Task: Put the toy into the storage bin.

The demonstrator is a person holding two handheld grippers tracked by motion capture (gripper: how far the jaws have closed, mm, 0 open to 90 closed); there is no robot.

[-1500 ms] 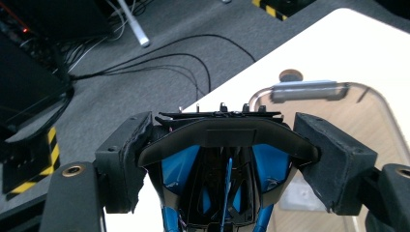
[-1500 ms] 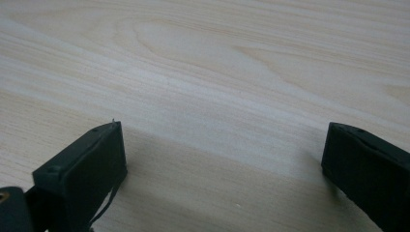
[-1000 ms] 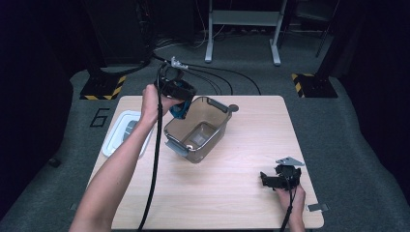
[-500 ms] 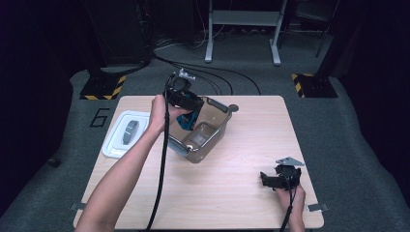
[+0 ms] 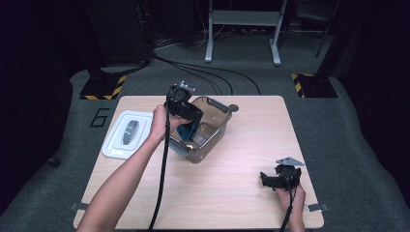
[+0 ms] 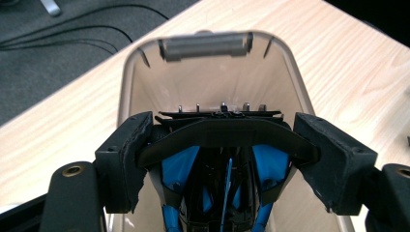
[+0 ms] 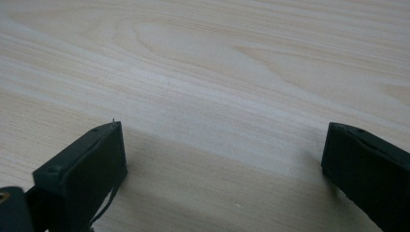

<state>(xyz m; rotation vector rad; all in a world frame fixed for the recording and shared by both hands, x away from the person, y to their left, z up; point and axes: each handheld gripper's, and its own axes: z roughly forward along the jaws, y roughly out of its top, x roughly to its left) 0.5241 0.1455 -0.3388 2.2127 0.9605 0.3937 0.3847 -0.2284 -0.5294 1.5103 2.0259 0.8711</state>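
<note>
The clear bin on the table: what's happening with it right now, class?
A person's left claw holds a black-and-blue object over the open clear bin, apparently lowering it inside. The bin's white lid lies on the table to its left. The right claw rests open near the table's front right, holding nothing.

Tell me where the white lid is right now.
In the high view the white lid lies flat at the table's left edge, just left of the brown bin.

Black-and-blue object (image 6: pixel 217 145) between tool (image 6: pixel 220 159) pads (over bin (image 6: pixel 145 77))
</note>
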